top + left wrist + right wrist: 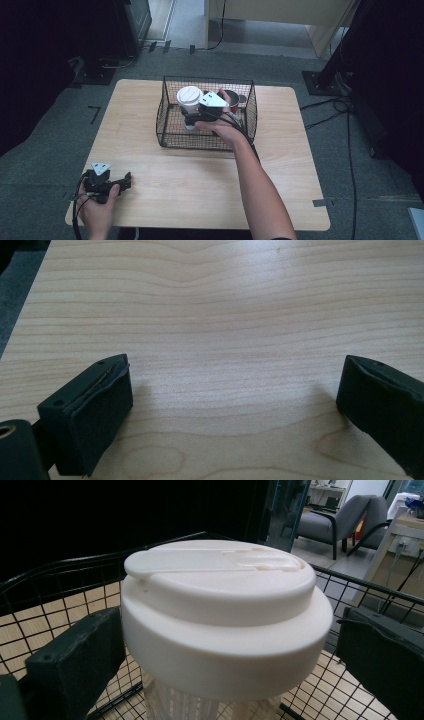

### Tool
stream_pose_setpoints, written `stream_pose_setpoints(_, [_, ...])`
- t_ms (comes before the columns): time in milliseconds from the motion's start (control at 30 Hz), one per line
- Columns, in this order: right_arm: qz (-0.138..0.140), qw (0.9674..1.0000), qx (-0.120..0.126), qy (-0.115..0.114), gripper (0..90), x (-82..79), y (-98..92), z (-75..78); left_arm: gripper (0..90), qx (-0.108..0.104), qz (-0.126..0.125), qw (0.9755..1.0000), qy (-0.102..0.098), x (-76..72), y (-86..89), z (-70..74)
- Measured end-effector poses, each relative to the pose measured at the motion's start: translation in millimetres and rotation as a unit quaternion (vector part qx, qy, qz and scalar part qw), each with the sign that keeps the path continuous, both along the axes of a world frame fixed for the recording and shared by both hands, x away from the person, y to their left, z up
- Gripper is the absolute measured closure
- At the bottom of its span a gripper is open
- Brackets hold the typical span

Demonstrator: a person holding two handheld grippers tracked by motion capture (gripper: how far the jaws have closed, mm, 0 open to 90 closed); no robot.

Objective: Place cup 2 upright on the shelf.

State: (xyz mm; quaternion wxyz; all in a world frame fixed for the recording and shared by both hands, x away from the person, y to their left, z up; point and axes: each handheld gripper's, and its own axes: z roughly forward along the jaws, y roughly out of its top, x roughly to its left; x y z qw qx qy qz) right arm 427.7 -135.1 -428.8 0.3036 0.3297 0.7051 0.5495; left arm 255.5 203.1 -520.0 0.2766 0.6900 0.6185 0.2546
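The work in hand looks like moving the white lidded paper cup (189, 101) at the black wire-mesh basket (170, 131) that stands on the pale wooden bench (280, 165); whether the cup is going in or coming out cannot be told from this moment. The right gripper (192, 116) is inside the basket, and in the right gripper view its black padded fingers (75, 665) flank the cup (225, 625) just under the lid, spread fairly wide, with a gap showing at the right side, so I judge it not firmly pinched. Just behind the cup a dark red mug (231, 98) also sits in the basket. The next move calls for closing evenly on the ribbed wall below the lid, or pulling clear without tipping the cup. The left gripper (120, 184) rests near the bench's front left corner, its fingers (95, 415) spread wide over bare wood, holding nothing.
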Motion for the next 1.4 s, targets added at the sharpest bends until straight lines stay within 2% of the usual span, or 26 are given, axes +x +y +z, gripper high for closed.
stream_pose_setpoints(433, [-0.014, 0.9997, -0.01, -0.014, 0.0, -4.9, -18.2, 13.6, 2.0, 0.0, 0.0, 1.0, 0.0, 0.0, 0.0, 0.0])
stream_pose_setpoints(733, [-0.015, 0.9996, -0.005, -0.023, 0.0, -11.8, -34.1, 23.8, 2.0, 0.0, 0.0, 1.0, 0.0, 0.0, 0.0, 0.0])
stream_pose_setpoints(967, [-0.021, 0.9993, -0.009, -0.03, 0.0, -24.6, -37.3, 33.8, 2.0, 0.0, 0.0, 1.0, 0.0, 0.0, 0.0, 0.0])
stream_pose_setpoints(1033, [-0.021, 0.9993, 0.001, -0.031, 0.0, -29.8, -38.2, 37.7, 2.0, 0.0, 0.0, 1.0, 0.0, 0.0, 0.0, 0.0])
stream_pose_setpoints(1300, [-0.033, 0.9988, -0.003, -0.037, 0.0, -51.5, -47.2, 44.2, 2.0, 0.0, 0.0, 1.0, 0.0, 0.0, 0.0, 0.0])
stream_pose_setpoints(1400, [-0.038, 0.9986, 0.004, -0.035, 0.0, -60.0, -52.3, 46.1, 2.0, 0.0, 0.0, 1.0, 0.0, 0.0, 0.0, 0.0])
